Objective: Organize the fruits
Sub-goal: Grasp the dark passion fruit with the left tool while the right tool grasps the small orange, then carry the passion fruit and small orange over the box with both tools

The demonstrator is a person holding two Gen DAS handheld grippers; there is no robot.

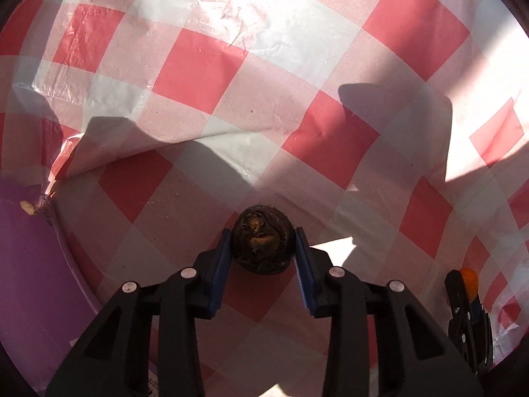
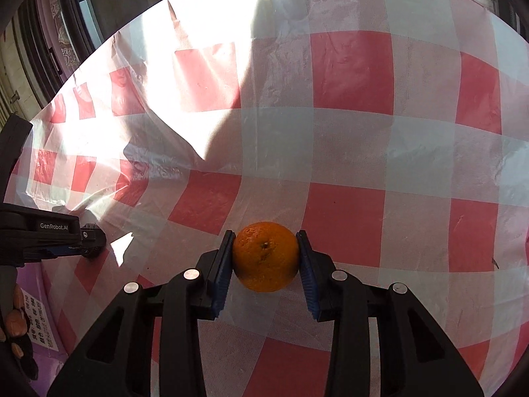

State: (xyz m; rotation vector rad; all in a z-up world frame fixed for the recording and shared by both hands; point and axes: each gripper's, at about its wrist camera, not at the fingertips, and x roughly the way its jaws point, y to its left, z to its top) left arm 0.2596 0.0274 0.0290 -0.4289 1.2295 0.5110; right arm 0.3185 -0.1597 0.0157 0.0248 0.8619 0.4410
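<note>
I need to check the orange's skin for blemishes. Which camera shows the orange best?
The right wrist view: the orange sits centred and sunlit between the right tool's pads, its skin and stem dimple clear. The left wrist view shows only an orange sliver at the right edge, behind that tool's finger.

Surface covered by a wrinkled red-and-white checked plastic cloth; purple sheet at near left edge.
</note>
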